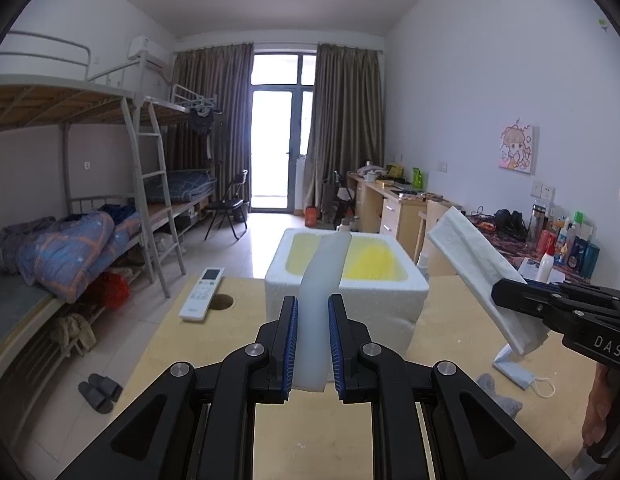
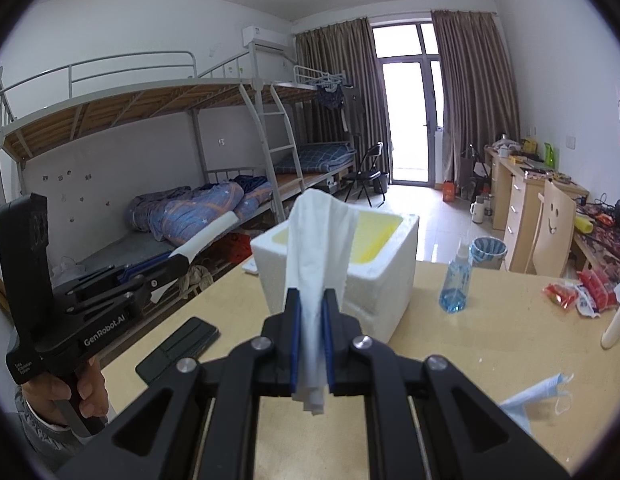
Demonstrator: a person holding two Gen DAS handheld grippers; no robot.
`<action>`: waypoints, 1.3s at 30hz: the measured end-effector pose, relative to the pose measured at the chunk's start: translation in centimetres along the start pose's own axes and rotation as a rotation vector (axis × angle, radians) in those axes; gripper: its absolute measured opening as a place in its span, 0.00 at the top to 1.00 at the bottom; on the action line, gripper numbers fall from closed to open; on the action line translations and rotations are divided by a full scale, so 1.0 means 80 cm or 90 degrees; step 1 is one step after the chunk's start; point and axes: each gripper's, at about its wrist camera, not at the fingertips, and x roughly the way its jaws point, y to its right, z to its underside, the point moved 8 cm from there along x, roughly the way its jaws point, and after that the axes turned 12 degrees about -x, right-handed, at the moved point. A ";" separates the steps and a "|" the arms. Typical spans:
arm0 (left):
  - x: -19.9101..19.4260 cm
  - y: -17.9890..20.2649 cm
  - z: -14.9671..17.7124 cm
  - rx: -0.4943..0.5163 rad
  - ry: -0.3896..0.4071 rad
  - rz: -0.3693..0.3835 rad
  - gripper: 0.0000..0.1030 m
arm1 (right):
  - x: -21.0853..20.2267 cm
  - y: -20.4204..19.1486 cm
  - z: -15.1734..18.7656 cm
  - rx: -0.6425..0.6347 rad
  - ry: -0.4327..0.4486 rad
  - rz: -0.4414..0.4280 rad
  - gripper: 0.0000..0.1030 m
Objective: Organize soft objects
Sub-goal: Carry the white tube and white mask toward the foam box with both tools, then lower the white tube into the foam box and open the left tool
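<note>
left gripper clamped on a white foam strip, right gripper clamped on a white folded cloth, both held up over the wooden table, white foam box with yellow inside just beyond, face mask near right

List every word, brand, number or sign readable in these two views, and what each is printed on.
"DAS": white letters on the right tool's black body, cut off by the frame edge.
"GenRobot.AI": on the left tool's black body.
Small white print on that tool's handle: too small to read.
Remote control buttons and display: too blurred.
Snack packets and the bottles on the far desk: print illegible.
</note>
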 end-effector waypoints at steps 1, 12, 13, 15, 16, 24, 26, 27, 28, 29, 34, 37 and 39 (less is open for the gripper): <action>0.002 0.001 -0.004 0.002 0.003 0.000 0.84 | 0.002 0.003 -0.004 0.000 0.001 0.001 0.87; 0.029 0.006 -0.029 0.001 -0.005 0.006 0.84 | 0.027 0.014 -0.021 -0.007 -0.008 0.002 0.87; 0.031 0.006 -0.031 0.001 -0.006 0.009 0.84 | 0.030 0.016 -0.022 -0.007 -0.010 0.004 0.87; 0.037 0.008 -0.035 0.003 -0.008 0.010 0.84 | 0.034 0.019 -0.024 -0.006 -0.014 0.005 0.87; 0.040 0.009 -0.037 0.002 -0.010 0.012 0.84 | 0.036 0.019 -0.024 -0.006 -0.015 0.004 0.87; 0.076 0.016 -0.049 0.008 -0.030 0.013 0.84 | 0.060 0.030 -0.037 -0.007 -0.030 0.010 0.87; 0.086 0.018 -0.051 0.014 -0.034 0.012 0.84 | 0.067 0.034 -0.041 -0.008 -0.033 0.013 0.87; 0.092 0.018 -0.053 0.015 -0.036 0.009 0.84 | 0.071 0.035 -0.042 -0.009 -0.035 0.012 0.87; 0.097 0.019 -0.054 0.015 -0.036 0.007 0.84 | 0.076 0.037 -0.044 -0.010 -0.037 0.009 0.87; 0.102 0.020 -0.056 0.017 -0.038 0.009 0.84 | 0.080 0.038 -0.046 -0.010 -0.038 0.008 0.87; 0.128 0.020 -0.058 0.018 -0.048 0.006 0.84 | 0.099 0.047 -0.052 -0.019 -0.051 0.009 0.87; 0.138 0.018 -0.057 0.019 -0.055 0.005 0.84 | 0.108 0.054 -0.051 -0.015 -0.054 0.012 0.87; 0.143 0.018 -0.057 0.022 -0.054 0.001 0.84 | 0.115 0.056 -0.049 -0.010 -0.058 0.010 0.87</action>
